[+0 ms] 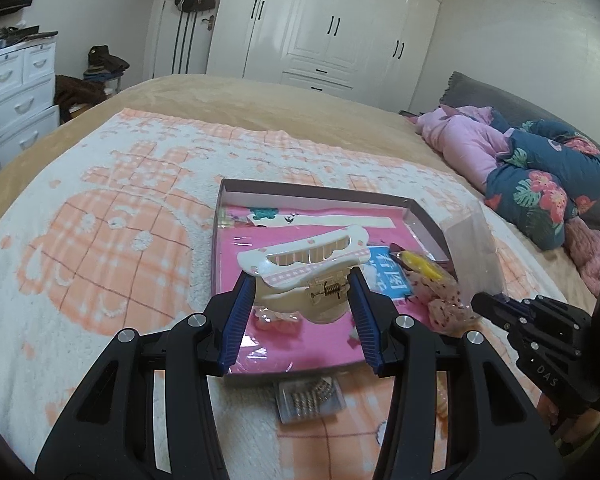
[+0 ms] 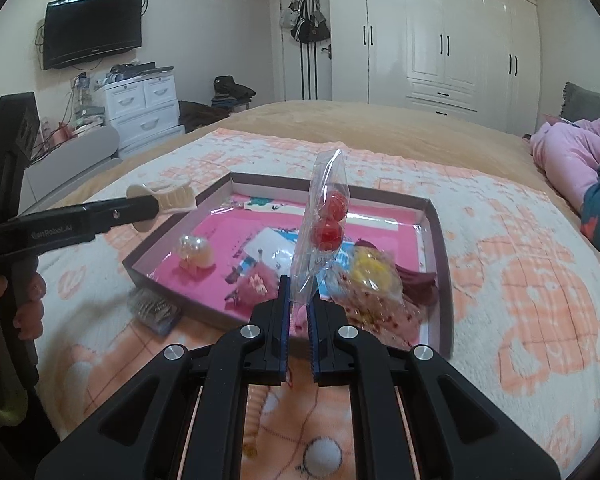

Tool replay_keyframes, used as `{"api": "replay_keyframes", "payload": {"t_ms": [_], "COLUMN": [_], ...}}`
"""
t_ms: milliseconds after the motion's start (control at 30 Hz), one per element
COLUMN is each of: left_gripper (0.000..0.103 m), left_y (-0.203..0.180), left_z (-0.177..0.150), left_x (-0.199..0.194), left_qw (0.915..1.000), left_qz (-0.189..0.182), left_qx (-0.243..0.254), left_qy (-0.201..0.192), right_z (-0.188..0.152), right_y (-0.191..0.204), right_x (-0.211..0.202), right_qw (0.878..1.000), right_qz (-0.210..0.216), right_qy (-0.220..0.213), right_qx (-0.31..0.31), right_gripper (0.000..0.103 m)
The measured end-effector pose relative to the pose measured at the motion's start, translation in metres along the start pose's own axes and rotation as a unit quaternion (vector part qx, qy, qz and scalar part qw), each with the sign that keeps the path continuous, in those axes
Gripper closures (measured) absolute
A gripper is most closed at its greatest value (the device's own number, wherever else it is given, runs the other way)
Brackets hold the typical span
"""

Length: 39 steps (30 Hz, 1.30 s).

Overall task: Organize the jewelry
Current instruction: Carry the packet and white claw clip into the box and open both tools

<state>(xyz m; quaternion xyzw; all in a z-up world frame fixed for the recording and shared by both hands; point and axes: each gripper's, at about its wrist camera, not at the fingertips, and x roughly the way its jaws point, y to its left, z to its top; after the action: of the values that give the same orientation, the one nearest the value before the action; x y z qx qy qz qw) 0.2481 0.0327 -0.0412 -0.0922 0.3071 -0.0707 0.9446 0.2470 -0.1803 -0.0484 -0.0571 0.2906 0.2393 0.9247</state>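
Observation:
My left gripper (image 1: 302,286) is shut on a large white hair claw clip (image 1: 304,260) and holds it above the near part of a shallow box (image 1: 428,216) with a pink lining. In the right wrist view the left gripper (image 2: 156,206) holds the clip (image 2: 168,198) over the box's left rim (image 2: 172,224). My right gripper (image 2: 298,300) is shut on a clear plastic bag (image 2: 324,224) with two red beads inside, upright above the box's near edge. The right gripper (image 1: 484,304) also shows at the right in the left wrist view.
The box holds a pearl piece (image 2: 196,250), a yellow item in a bag (image 2: 374,274), a dark red item (image 2: 418,280) and a blue-white card (image 1: 388,276). A small packet of beads (image 1: 310,398) lies on the orange-white blanket (image 1: 100,240) before the box. Clothes (image 1: 540,172) are piled right.

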Motion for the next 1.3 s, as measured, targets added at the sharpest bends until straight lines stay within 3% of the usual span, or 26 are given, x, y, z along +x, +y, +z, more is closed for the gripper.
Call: {"api": "replay_keyframes", "payload": {"t_ms": [733,1300], "left_gripper": [0.064,0.064], "left_y": [0.001,0.001], "left_z": [0.017,0.014], "left_x": [0.049,0.076], "left_qw": [0.9998,0.9991], "left_qz": [0.013,0.01], "left_qx": [0.012,0.022], "left_qy": [0.009,0.035], "right_z": [0.025,0.001], "right_y": [-0.002,0.0], "right_x": [0.044,0.066], "right_qw": [1.0,0.997], "right_qz": [-0.007,0.016], "right_qy": [0.014,0.068], "right_qx": [-0.004,0.015], "right_gripper": [0.095,0.094]}}
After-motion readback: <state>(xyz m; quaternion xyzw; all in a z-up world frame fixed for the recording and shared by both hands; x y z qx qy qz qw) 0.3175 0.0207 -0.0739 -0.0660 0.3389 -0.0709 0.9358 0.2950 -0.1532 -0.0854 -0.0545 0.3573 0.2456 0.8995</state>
